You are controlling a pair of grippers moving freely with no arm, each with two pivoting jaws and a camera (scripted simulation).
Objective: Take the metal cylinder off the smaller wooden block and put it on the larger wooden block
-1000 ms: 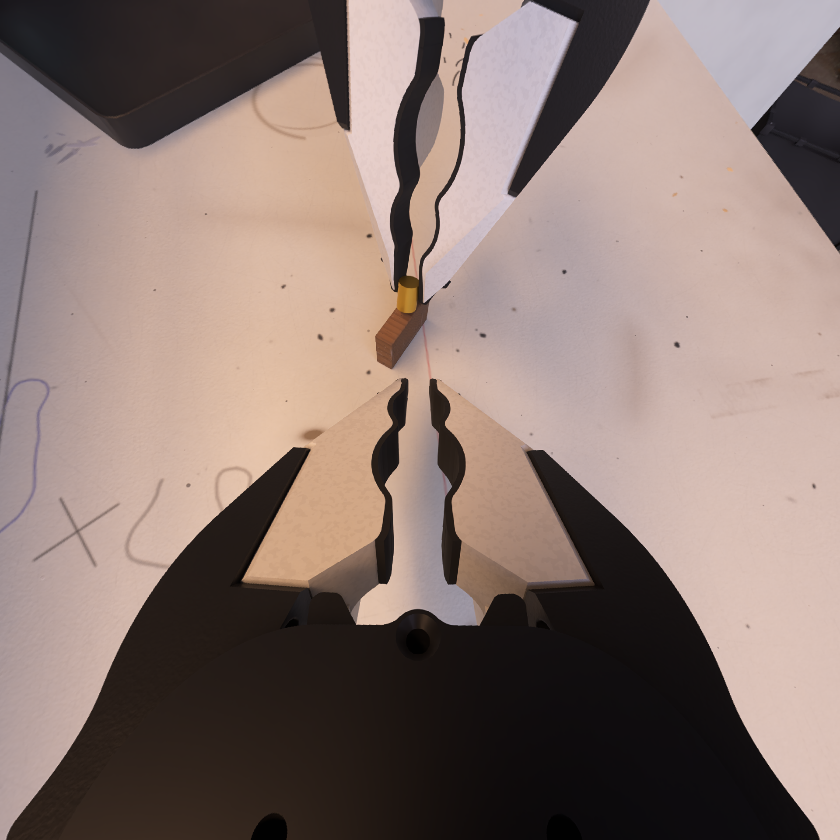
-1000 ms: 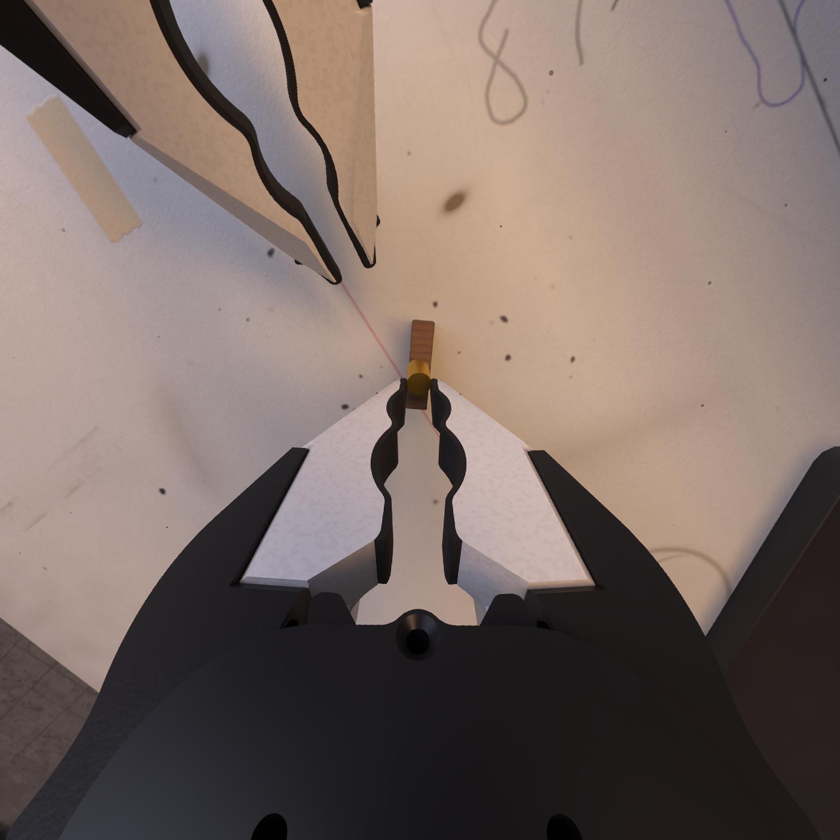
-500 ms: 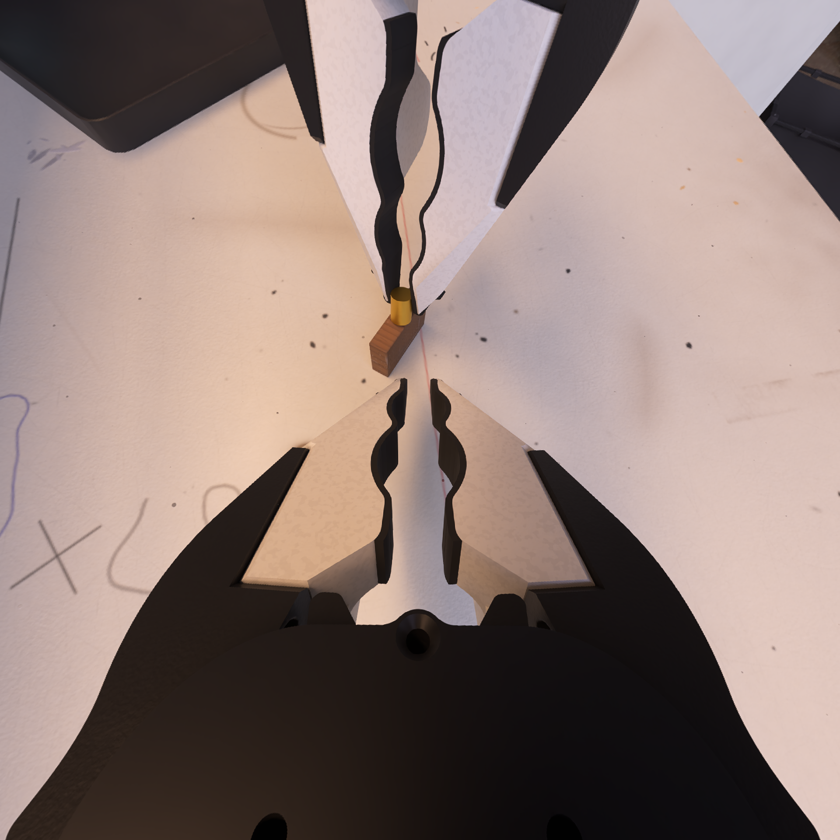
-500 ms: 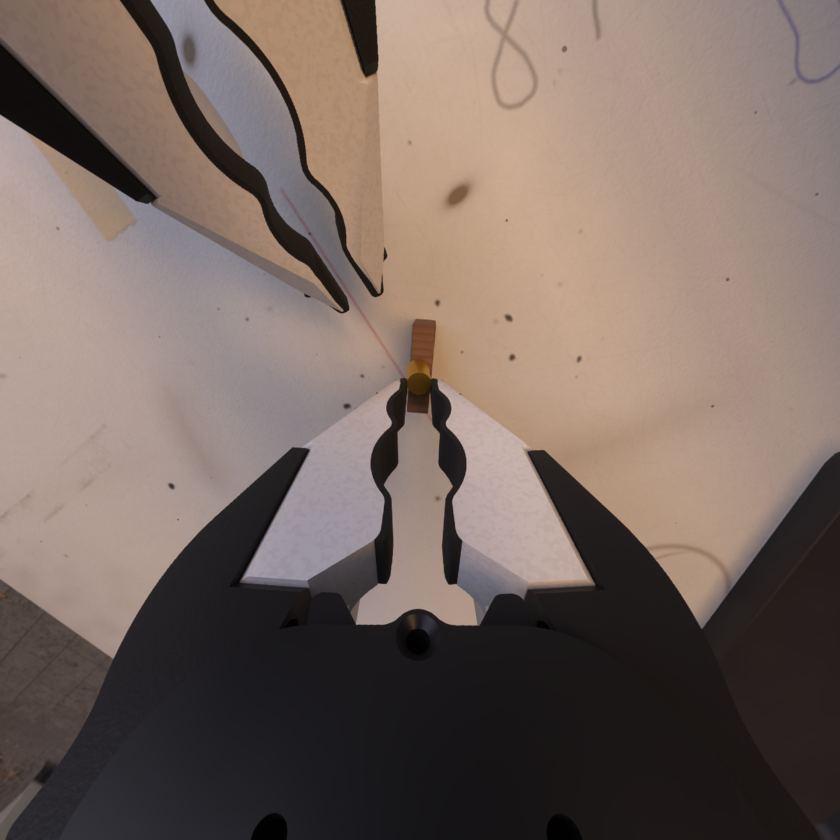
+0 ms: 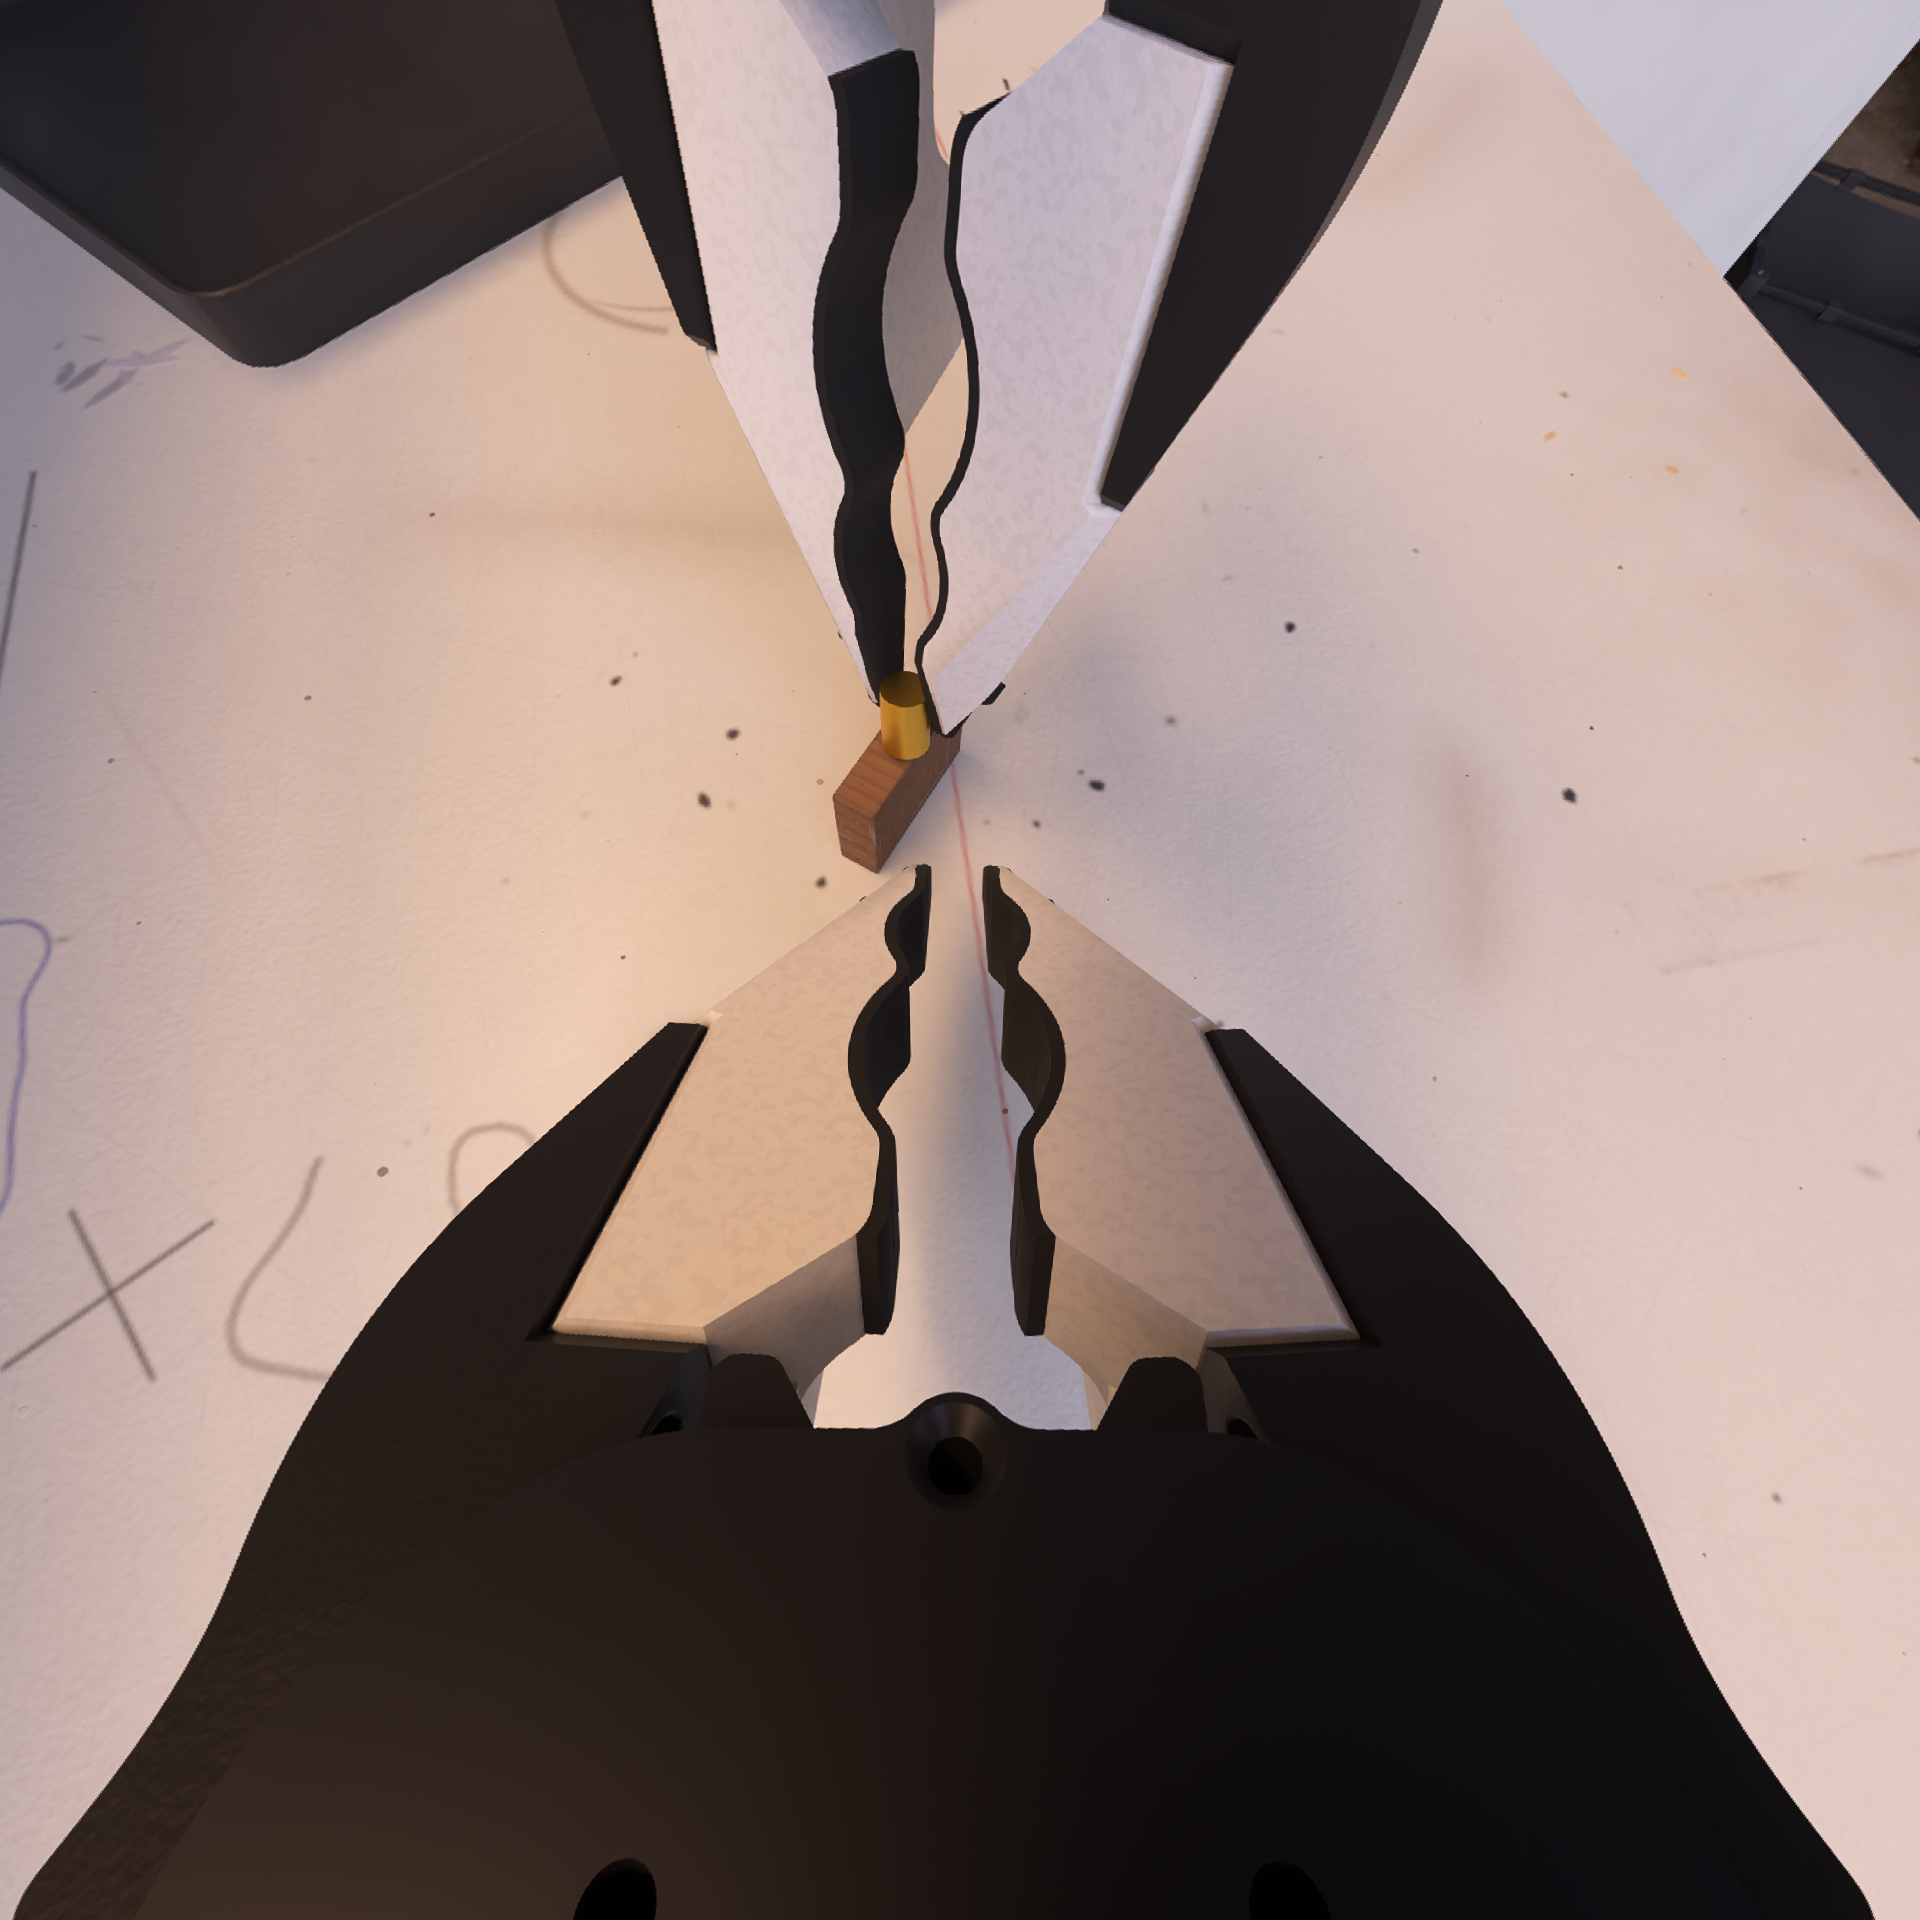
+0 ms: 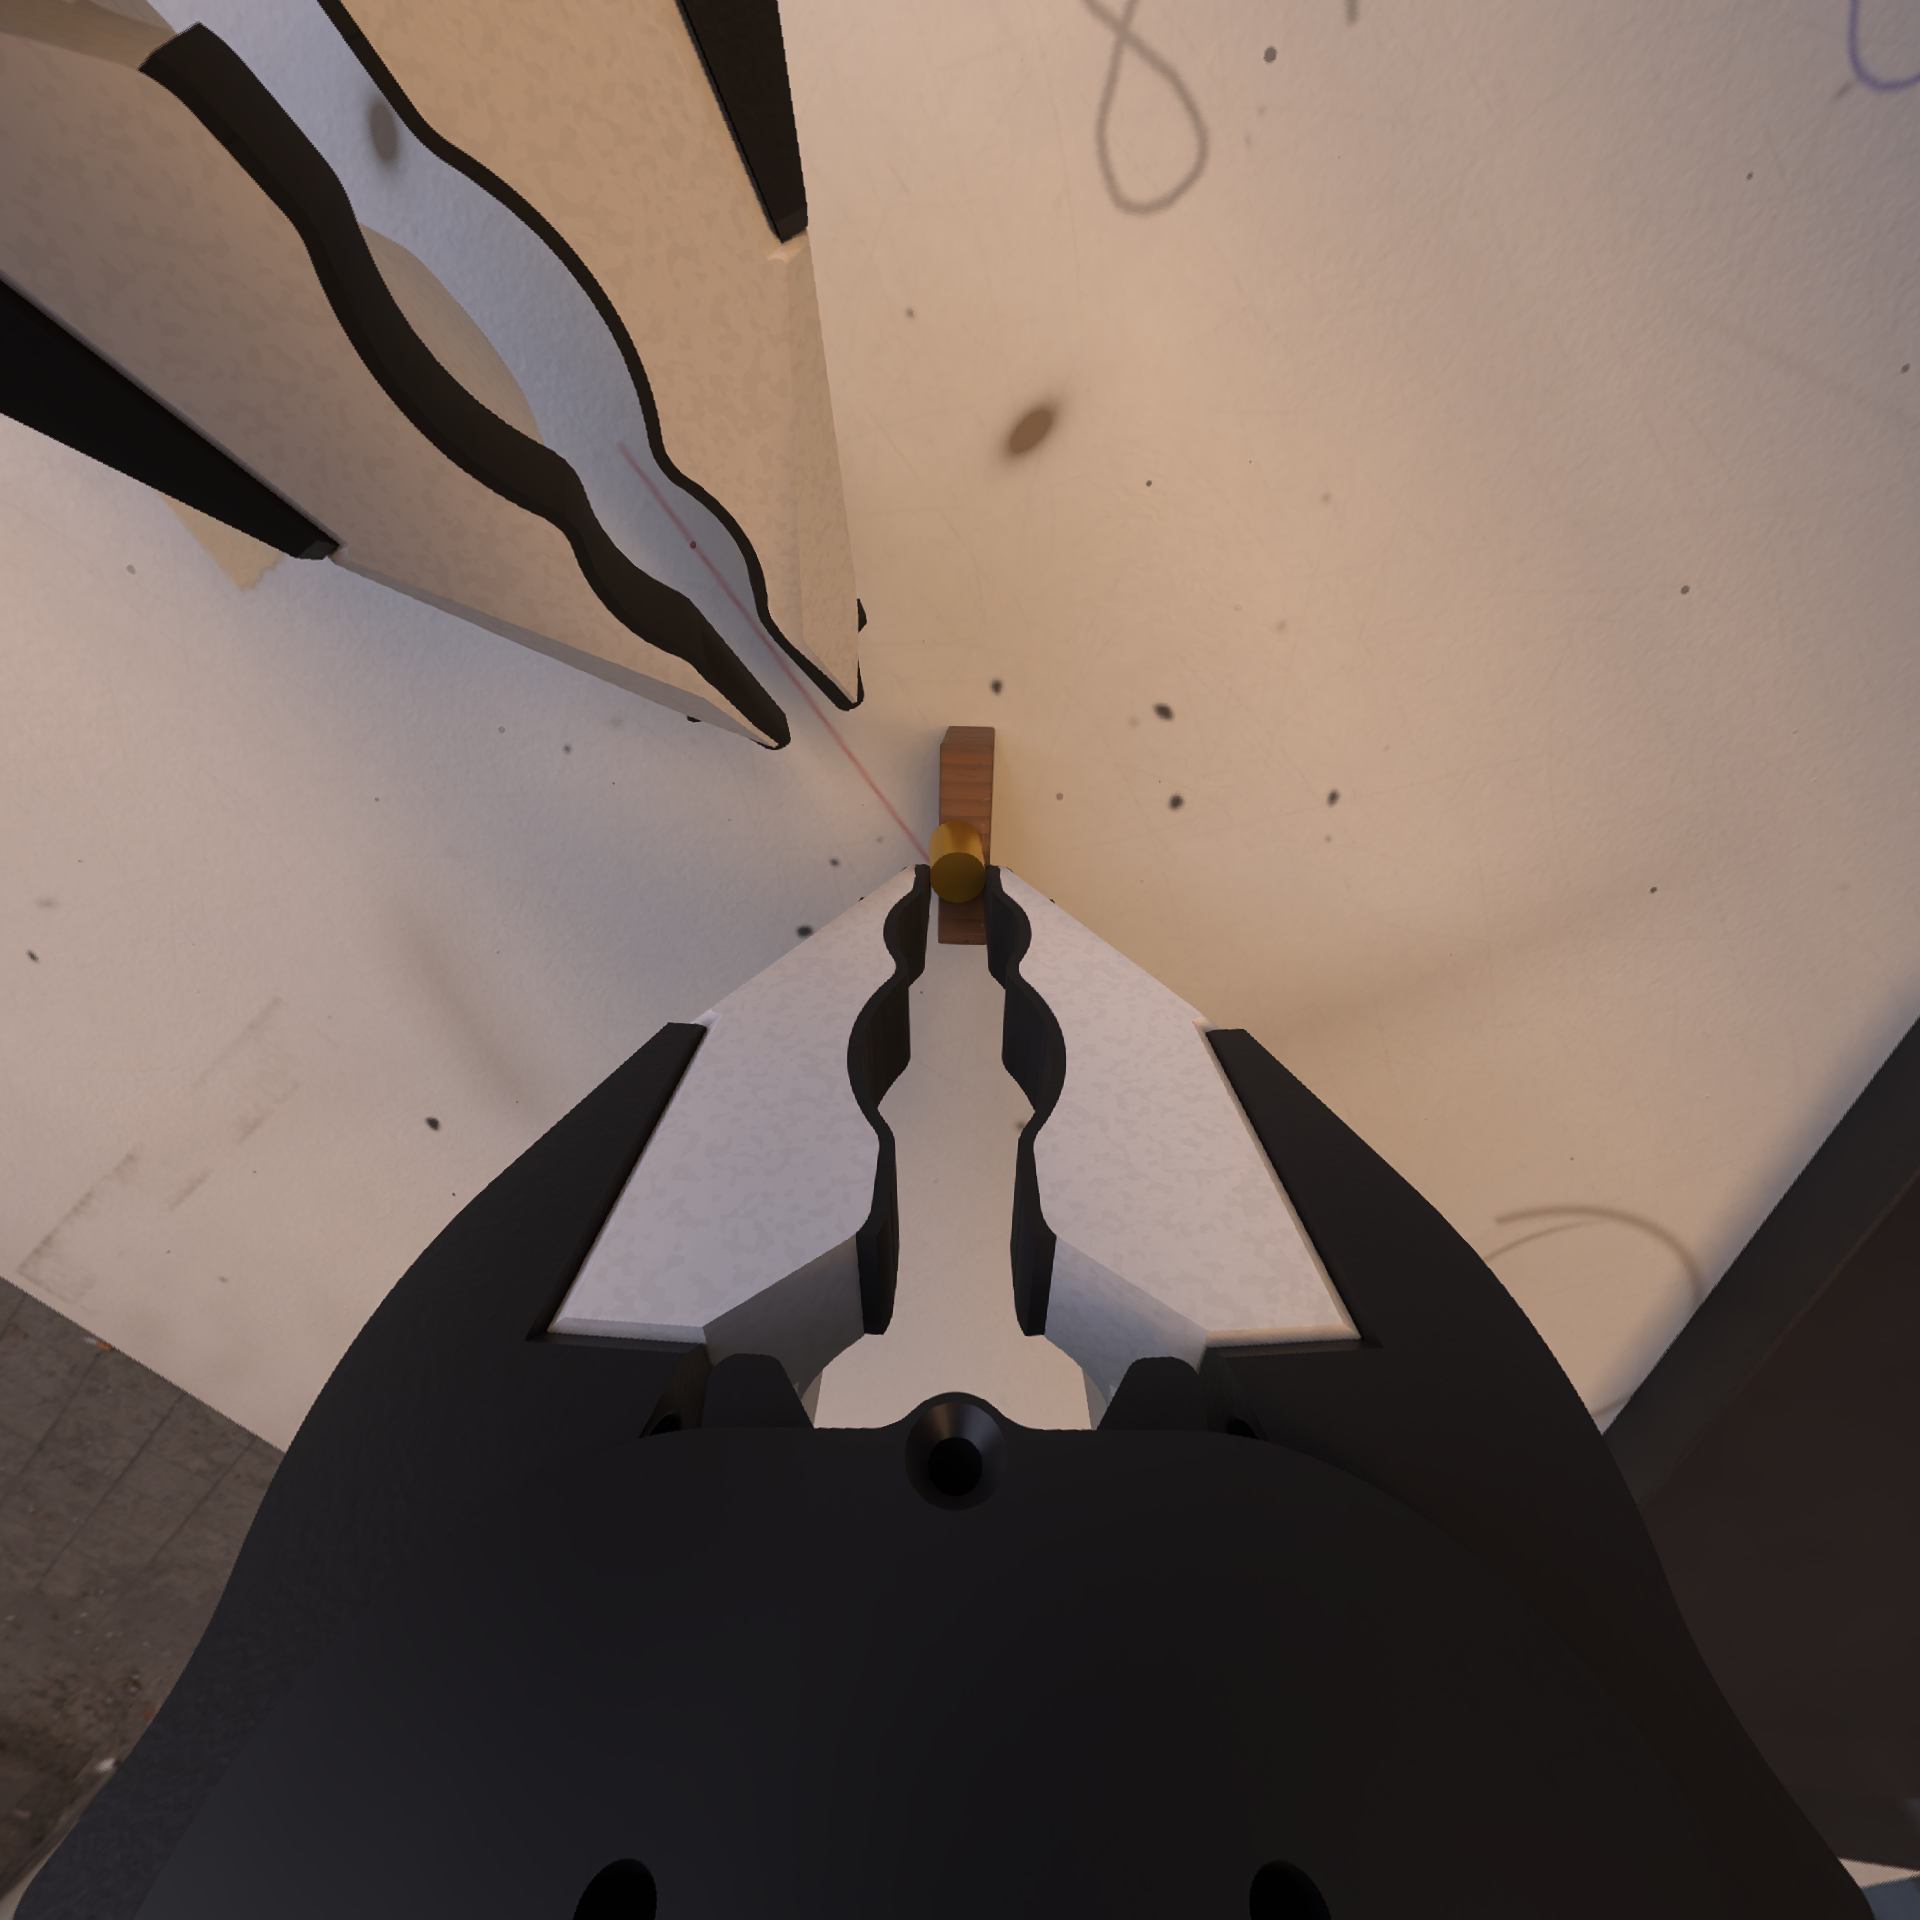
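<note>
- The white desk [image 5: 1455, 727] carried dark specks and pen scribbles, and a thin red line ran across it past the small wooden block [image 5: 883, 805] and between the fingers of both grippers.
- A black box [image 5: 291, 156] sat on the desk far ahead and to the left of the left gripper [image 5: 954, 883]; in the right wrist view its dark edge [image 6: 1787, 1299] rose at the right gripper's right side.
- A strip of tan tape [image 6: 244, 556] lay on the desk, partly hidden behind the left gripper [image 6: 821, 722] as seen from the right wrist view.
- The brass-coloured metal cylinder [image 5: 903, 715] stood upright on the far end of the small wooden block, just ahead of the left gripper's tips.
- The right gripper [image 6: 954, 883] pointed steeply down at the block, its fingertips on either side of the cylinder; whether they pressed it could not be told.
- The left gripper hovered close before the block's near end, its fingers a narrow gap apart and holding nothing.
- The two grippers faced each other tip to tip across the block.
</note>
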